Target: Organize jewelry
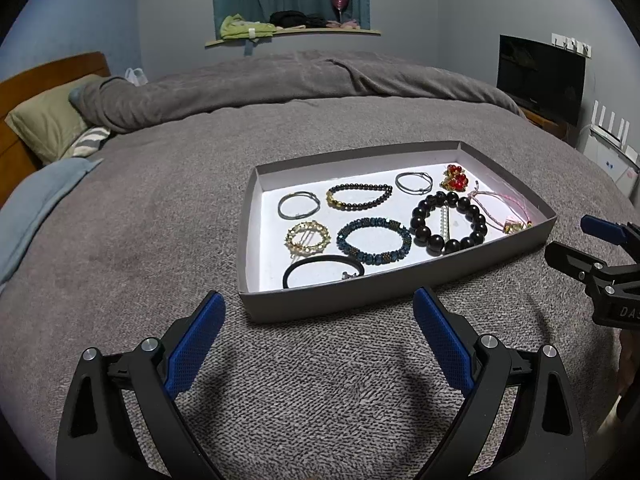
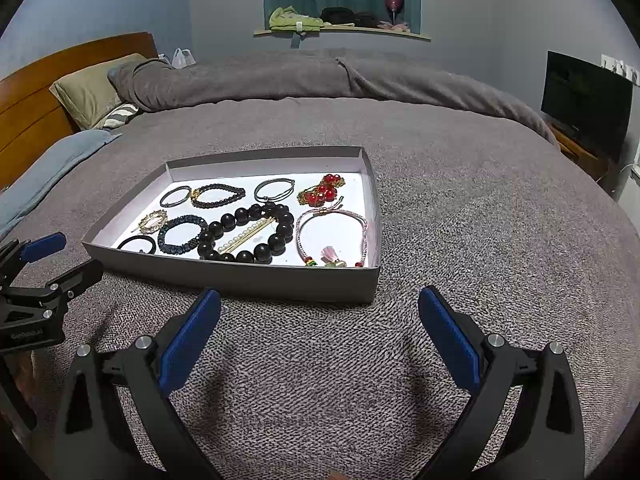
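Observation:
A shallow grey box [image 1: 320,300] [image 2: 240,278] with a white floor lies on the bed and holds several pieces of jewelry. Among them are a big black bead bracelet [image 1: 476,236] [image 2: 280,240], a blue bead bracelet [image 1: 352,248] [image 2: 176,244], a red bead piece [image 1: 455,178] [image 2: 320,192], a pink cord bracelet [image 1: 500,220] [image 2: 364,236], silver hoops [image 1: 298,205] [image 2: 176,196], a gold round clip [image 1: 307,237] and a black hair tie [image 1: 320,270]. My left gripper [image 1: 320,312] is open and empty just in front of the box. My right gripper [image 2: 320,308] is open and empty, also in front of it.
The box rests on a grey blanket [image 1: 160,220] covering a bed. Pillows [image 1: 48,124] and a wooden headboard [image 2: 36,96] are at the far left. A dark screen [image 1: 540,76] stands at the right. A shelf with clothes [image 1: 280,26] is at the back wall.

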`<state>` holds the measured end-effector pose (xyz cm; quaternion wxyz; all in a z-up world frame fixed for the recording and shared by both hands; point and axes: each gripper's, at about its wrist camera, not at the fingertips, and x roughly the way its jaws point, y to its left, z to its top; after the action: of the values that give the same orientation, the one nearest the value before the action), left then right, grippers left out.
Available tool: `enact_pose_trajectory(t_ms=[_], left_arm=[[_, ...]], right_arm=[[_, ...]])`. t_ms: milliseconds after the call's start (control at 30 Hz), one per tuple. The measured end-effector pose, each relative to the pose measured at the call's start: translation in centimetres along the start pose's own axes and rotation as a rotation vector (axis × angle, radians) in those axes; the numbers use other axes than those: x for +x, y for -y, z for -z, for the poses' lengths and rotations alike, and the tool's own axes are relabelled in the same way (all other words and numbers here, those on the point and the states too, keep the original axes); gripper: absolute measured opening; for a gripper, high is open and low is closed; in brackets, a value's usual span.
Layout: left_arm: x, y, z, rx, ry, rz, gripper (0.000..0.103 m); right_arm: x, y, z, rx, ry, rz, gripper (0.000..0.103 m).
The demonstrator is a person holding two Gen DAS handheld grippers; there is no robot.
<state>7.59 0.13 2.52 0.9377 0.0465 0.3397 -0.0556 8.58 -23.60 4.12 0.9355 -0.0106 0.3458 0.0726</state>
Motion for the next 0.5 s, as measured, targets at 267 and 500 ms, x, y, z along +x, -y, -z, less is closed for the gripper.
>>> enact_pose_trajectory(t_ms=[267,500], left_arm=[[0.07,0.15,0.04,0.002,-0.002,0.002,0.094],[0.06,0.17,0.07,0.002,-0.002,0.005,0.094]], right_arm=[[-0.09,-0.1,-0.03,-0.002,-0.001,0.0,0.098],[-0.1,-0.09,0.0,-0.002,-0.001,0.0,0.098]])
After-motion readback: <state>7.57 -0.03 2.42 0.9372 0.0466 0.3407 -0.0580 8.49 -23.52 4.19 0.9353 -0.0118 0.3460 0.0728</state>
